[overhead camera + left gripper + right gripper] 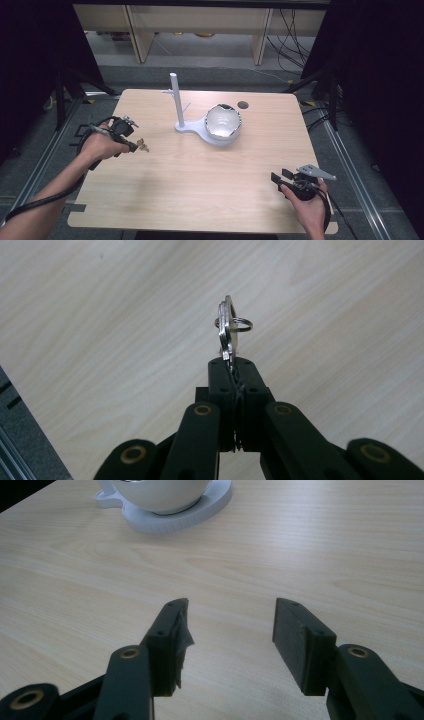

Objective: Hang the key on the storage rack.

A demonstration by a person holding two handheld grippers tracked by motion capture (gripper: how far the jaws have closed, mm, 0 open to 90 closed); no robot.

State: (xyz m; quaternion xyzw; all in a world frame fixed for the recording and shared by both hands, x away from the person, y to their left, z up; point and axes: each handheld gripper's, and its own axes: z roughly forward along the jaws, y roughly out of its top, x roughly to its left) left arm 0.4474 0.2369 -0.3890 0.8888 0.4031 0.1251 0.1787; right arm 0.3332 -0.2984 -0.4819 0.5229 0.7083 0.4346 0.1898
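My left gripper [135, 145] hangs above the table's left side, shut on a small bunch of keys [143, 146]. In the left gripper view the keys [227, 330] stick up edge-on from between the closed jaws, with a split ring [242, 324] at their top. A white stand [176, 97] with short pegs rises at the table's back middle; its base [220, 140] also carries a white bowl [223, 121]. My right gripper [281, 176] rests low near the front right edge, jaws wide apart with nothing between them. The right gripper view looks past its fingertips [172, 625] toward the bowl [160, 492].
The light wooden table [200, 175] has a round cable hole [243, 105] at the back right. Dark stands and cables flank both sides of the table. Shelving stands on the floor beyond the far edge.
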